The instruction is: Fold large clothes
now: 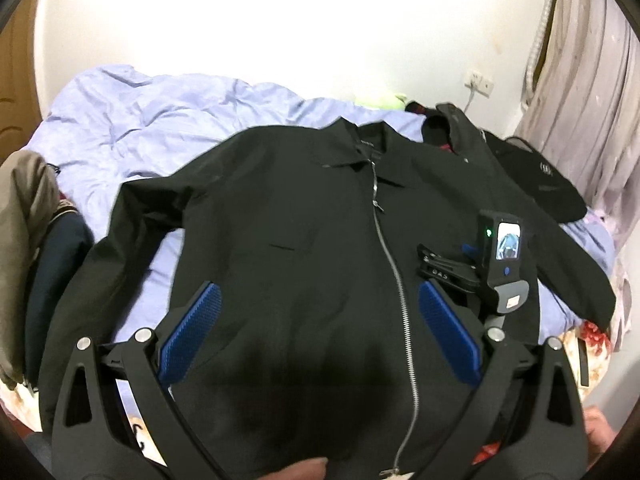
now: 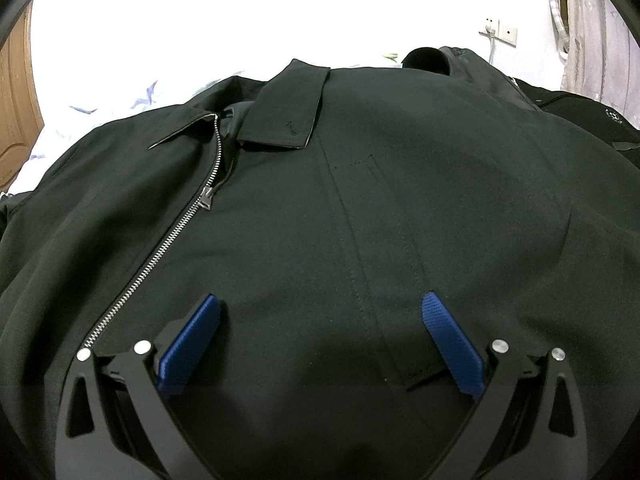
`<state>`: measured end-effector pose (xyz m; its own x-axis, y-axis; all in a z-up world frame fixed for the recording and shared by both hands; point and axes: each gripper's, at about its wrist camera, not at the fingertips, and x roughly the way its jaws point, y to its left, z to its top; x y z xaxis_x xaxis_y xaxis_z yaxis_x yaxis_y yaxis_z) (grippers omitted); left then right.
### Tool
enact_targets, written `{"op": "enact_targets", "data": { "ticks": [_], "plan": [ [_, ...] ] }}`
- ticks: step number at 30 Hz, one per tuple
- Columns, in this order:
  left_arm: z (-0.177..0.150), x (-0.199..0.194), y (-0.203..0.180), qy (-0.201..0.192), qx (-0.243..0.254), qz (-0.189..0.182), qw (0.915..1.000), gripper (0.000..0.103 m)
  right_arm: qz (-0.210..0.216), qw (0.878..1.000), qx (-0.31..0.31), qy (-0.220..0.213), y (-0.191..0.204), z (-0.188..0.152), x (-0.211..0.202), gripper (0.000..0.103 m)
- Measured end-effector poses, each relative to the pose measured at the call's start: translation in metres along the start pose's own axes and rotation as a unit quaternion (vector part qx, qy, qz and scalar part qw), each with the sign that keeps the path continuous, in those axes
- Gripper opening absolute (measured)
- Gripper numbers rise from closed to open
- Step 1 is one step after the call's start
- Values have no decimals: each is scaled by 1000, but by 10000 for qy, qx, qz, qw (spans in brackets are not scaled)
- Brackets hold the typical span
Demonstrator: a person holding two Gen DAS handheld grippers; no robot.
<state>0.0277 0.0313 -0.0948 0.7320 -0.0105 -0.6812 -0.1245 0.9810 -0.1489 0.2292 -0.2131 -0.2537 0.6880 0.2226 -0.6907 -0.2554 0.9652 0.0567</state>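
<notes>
A black zip-front jacket (image 1: 304, 232) lies face up on the bed, collar away from me, both sleeves spread out to the sides. Its silver zipper (image 1: 390, 260) is closed nearly to the collar. My left gripper (image 1: 320, 292) is open above the jacket's lower front, blue pads wide apart and empty. My right gripper (image 1: 460, 268) shows in the left wrist view low over the jacket's right chest, with its camera unit upright. In the right wrist view the right gripper (image 2: 322, 300) is open just over the jacket (image 2: 400, 200), right of the zipper (image 2: 176, 236), holding nothing.
A lilac duvet (image 1: 160, 120) covers the bed under the jacket. More dark clothes (image 1: 532, 176) lie at the far right near a curtain (image 1: 588, 80). A pile of garments (image 1: 36, 240) sits at the left edge. A wall socket (image 1: 478, 82) is on the white wall.
</notes>
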Motion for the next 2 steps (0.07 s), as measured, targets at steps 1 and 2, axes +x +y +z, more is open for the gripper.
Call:
{"op": "enact_targets", "data": {
  "ticks": [1,2],
  "plan": [
    [0,-2,3,-9,-10,-10,10000,97,0,10000,0,0,0,0,0,99],
    [0,-4,7,-18,2,-44,10000,97,1,10000,0,0,0,0,0,99]
  ]
}}
